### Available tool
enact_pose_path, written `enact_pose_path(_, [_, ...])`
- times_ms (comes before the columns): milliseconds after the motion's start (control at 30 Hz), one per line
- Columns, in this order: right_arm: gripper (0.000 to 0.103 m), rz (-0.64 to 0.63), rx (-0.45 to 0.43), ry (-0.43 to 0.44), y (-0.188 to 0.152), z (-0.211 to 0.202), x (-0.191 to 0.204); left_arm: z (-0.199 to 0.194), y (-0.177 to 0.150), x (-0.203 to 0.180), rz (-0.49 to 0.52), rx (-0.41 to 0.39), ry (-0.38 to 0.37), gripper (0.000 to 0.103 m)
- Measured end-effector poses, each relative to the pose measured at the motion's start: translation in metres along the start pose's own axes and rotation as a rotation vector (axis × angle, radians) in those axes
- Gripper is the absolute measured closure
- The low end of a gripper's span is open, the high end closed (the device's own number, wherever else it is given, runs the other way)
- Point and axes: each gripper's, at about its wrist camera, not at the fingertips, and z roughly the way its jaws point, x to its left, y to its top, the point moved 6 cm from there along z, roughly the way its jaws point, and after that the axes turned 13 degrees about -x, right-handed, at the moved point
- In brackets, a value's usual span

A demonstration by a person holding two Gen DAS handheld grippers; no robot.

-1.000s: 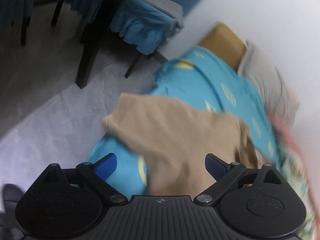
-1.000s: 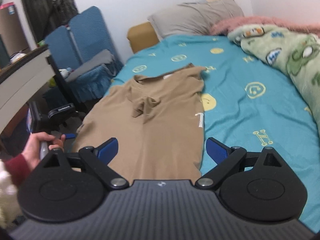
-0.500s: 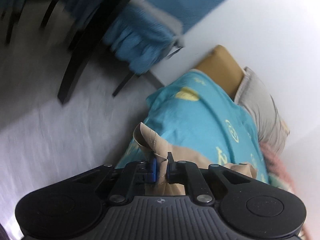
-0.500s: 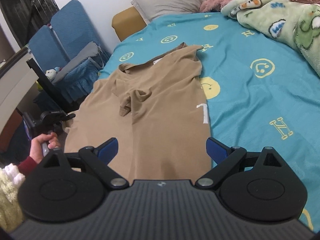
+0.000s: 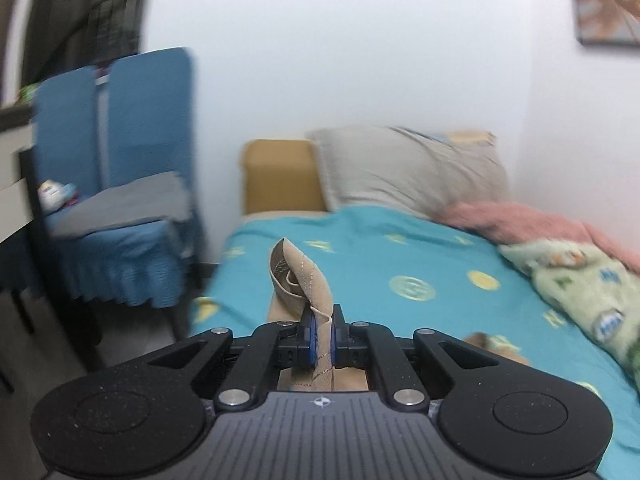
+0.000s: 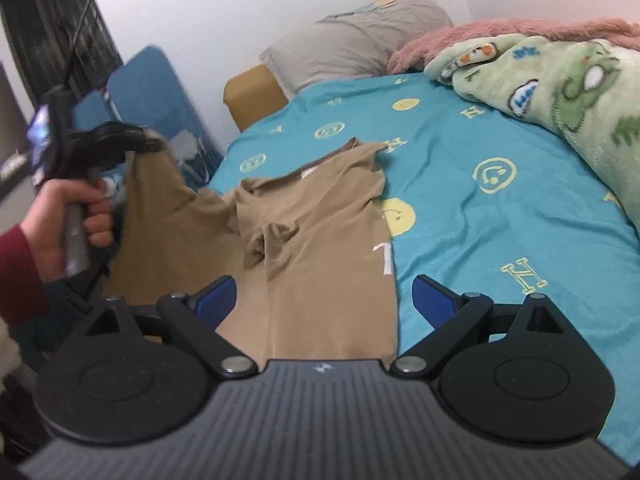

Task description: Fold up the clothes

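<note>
- Pinching a bunched edge of the tan shirt [image 5: 301,280], the left gripper [image 5: 322,340] has its blue pads pressed together on the cloth, which stands up in a twist above the jaws.
- From the right wrist view, that same left gripper [image 6: 146,142], held by a hand [image 6: 66,220] in a red sleeve, lifts the shirt's left side clear of the bed [image 6: 480,208].
- The rest of the shirt [image 6: 312,248] lies on the teal sheet, collar toward the pillow [image 6: 352,48], with a crumpled knot of fabric near its middle.
- The right gripper [image 6: 325,300] hangs spread wide over the shirt's near hem, holding nothing.
- Progress, as I judge it: early. No finished fold shows; the first side fold is only begun.
- Left to do: carry the raised side across, smooth the bunched middle, fold the other side, then fold lengthwise.
- A green blanket [image 6: 560,80] sits well apart at the right.
</note>
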Motion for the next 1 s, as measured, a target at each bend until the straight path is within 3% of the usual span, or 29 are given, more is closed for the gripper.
enact_pose_path(167, [0.007, 0.018, -0.029, -0.018, 0.006, -0.001, -0.019, 0.028, -0.033, -0.099, 0.056, 0.094, -0.044, 0.096])
enact_pose_path(233, [0.007, 0.032, -0.026, -0.026, 0.006, 0.001, -0.029, 0.038, -0.055, -0.125, 0.044, 0.141, -0.071, 0.086])
enact_pose_path(267, [0.007, 0.042, -0.026, -0.028, 0.005, 0.003, -0.034, 0.042, -0.066, -0.135, 0.037, 0.161, -0.086, 0.07])
enact_pose_path(300, [0.007, 0.046, -0.021, -0.033, 0.005, 0.005, -0.038, 0.044, -0.076, -0.141, 0.044, 0.167, -0.083, 0.043])
enact_pose_path(367, [0.007, 0.059, -0.017, -0.04, 0.004, 0.009, -0.046, 0.044, -0.092, -0.143, 0.07, 0.155, -0.059, 0.023])
enact_pose_path(533, [0.007, 0.072, -0.017, -0.015, 0.003, 0.014, -0.049, 0.005, -0.101, -0.131, 0.043, 0.169, -0.085, 0.022])
enact_pose_path(800, [0.007, 0.005, -0.039, 0.048, 0.005, 0.001, -0.021, -0.17, -0.09, -0.052, -0.088, 0.126, -0.047, 0.022])
enact_pose_path(1000, [0.007, -0.071, 0.01, 0.2, -0.007, -0.04, 0.025, -0.295, -0.101, 0.013, -0.283, 0.181, 0.003, 0.02])
